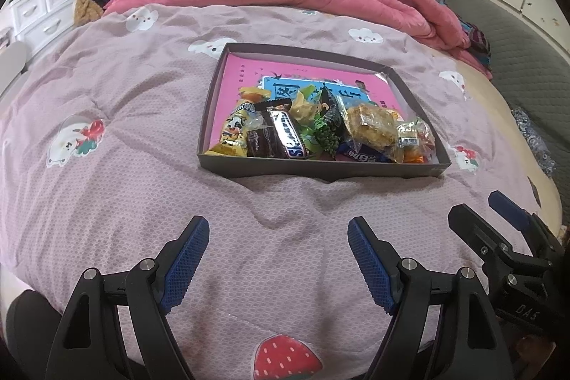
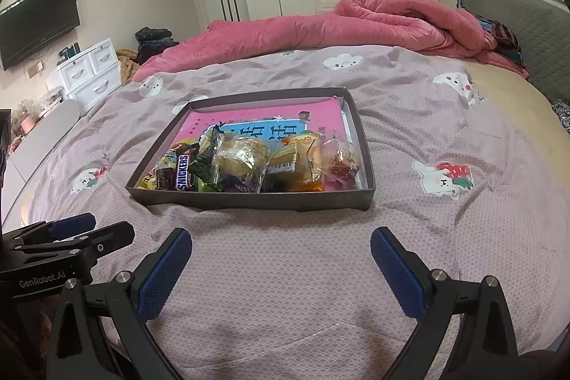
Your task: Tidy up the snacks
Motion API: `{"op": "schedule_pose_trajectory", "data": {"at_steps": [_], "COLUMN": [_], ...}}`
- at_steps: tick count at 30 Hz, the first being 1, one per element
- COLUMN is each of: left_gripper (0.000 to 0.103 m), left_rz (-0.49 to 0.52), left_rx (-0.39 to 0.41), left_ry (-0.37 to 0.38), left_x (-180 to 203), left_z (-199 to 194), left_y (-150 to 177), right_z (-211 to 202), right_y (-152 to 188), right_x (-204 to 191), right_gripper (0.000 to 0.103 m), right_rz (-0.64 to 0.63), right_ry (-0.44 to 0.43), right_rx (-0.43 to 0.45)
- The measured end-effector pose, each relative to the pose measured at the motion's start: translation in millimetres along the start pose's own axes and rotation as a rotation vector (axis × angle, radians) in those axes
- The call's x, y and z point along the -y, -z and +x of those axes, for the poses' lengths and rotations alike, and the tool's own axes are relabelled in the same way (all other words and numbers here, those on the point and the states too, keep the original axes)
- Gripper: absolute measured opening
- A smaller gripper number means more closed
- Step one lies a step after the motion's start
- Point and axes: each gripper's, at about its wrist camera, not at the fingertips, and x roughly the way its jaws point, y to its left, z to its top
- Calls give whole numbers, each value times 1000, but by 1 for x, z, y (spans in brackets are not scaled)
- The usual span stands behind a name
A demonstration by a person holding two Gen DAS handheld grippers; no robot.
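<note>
The snack box [image 1: 320,166] lies ahead at frame centre, beyond both the left gripper [image 1: 278,259] and right gripper [image 2: 281,269], jaws apart and empty.

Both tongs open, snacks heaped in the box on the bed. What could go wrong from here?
1. The snacks overlap in a heap at the near end of the box; closing on the Snickers bar may drag its neighbours along.
2. The box sits on a soft, wrinkled quilt, so pressing down could tip or shift it.
3. The left tongs and right tongs sit close side by side and might collide when reaching in together.
</note>
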Motion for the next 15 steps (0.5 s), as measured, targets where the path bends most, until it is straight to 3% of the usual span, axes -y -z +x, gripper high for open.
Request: {"op": "schedule_pose_trajectory", "data": {"at_steps": [15], "left_gripper": [81], "left_rz": [2], "left_rx": [0], "left_ry": [-8], "left_x": [-1], "left_z": [0], "left_y": [-1], "right_z": [0], "right_y": [1], "right_x": [2], "right_gripper": [101], "right_rz": [2], "right_ry": [9], "right_rx": [-1]}}
